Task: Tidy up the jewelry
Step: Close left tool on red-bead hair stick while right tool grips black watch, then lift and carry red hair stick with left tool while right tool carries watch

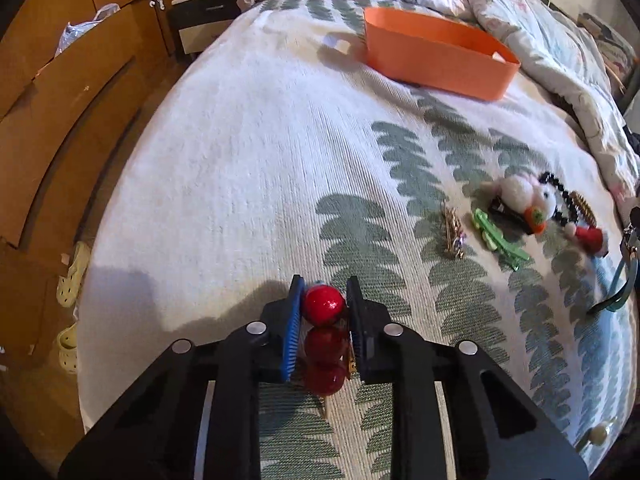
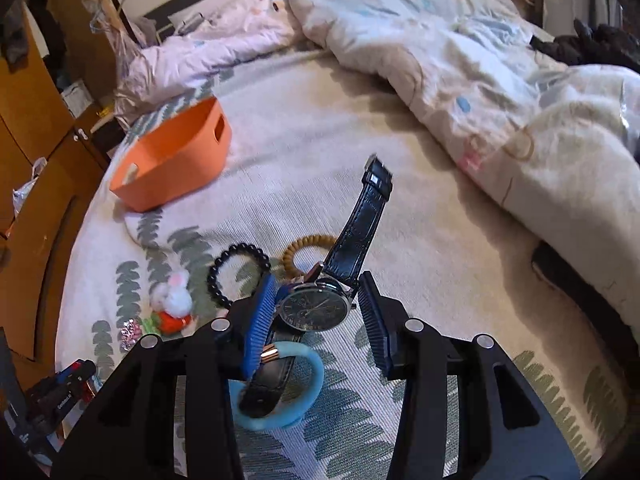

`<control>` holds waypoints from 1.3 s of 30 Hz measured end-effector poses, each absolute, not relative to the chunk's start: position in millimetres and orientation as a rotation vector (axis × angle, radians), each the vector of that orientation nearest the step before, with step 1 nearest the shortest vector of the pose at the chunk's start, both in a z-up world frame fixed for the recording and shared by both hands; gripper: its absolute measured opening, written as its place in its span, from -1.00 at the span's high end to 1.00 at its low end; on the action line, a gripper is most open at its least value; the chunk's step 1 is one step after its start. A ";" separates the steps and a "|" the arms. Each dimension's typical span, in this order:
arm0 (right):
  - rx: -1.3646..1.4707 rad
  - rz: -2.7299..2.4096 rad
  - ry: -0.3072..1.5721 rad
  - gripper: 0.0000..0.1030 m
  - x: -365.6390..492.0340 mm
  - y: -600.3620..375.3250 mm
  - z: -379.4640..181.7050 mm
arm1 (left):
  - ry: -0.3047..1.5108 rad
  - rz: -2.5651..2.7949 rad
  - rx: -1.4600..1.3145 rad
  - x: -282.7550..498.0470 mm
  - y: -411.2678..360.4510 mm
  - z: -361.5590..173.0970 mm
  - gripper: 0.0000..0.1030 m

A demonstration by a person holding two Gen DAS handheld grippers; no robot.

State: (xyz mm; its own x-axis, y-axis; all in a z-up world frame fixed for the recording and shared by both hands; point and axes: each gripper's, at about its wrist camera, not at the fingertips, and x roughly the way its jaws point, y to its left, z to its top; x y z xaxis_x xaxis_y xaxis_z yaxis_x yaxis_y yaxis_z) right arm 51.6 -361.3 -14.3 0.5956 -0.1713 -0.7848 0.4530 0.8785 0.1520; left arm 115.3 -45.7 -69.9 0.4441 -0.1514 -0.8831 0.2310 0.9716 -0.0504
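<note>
- The left gripper (image 1: 323,304) is clamping a red bead hair clip (image 1: 322,305), well short of the orange bin (image 1: 432,58).
- The right gripper (image 2: 320,300) is pinching a black-strapped wristwatch (image 2: 316,307), raised above the bedspread (image 2: 420,240).
- Bracelets, a green clip (image 1: 498,240) and a pom-pom clip (image 1: 528,200) are still lying outside the bin, so most sorting seems left.

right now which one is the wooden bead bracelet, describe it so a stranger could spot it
On the leaf-print bedspread, look just past the right gripper holding the watch. The wooden bead bracelet lies beside the black bead bracelet; it alone is tan.
</note>
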 end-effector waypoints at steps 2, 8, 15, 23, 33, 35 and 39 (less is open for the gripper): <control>0.344 -0.365 0.836 0.16 49.2 -359.7 -7.2 | 1.069 -0.236 0.080 114.3 -44.4 -64.1 0.57; 0.326 -0.347 0.773 0.18 41.2 -354.4 13.5 | 1.049 -0.243 0.051 114.2 -38.3 -52.5 0.57; 0.308 -0.304 0.714 0.22 28.6 -343.8 41.7 | 0.998 -0.252 0.042 109.4 -37.4 -32.2 0.59; 0.290 -0.247 0.683 0.45 10.9 -325.6 62.5 | 0.955 -0.261 0.039 101.1 -35.0 -12.1 0.59; 0.298 -0.214 0.711 0.45 -3.2 -315.9 59.8 | 1.043 -0.273 0.025 100.6 -36.3 -36.8 0.62; 0.295 -0.207 0.708 0.45 -6.0 -312.3 61.2 | 1.065 -0.273 0.045 101.4 -40.9 -45.8 0.62; 0.294 -0.194 0.709 0.45 -9.2 -307.4 62.3 | 1.151 -0.221 0.050 102.1 -40.9 -65.9 0.59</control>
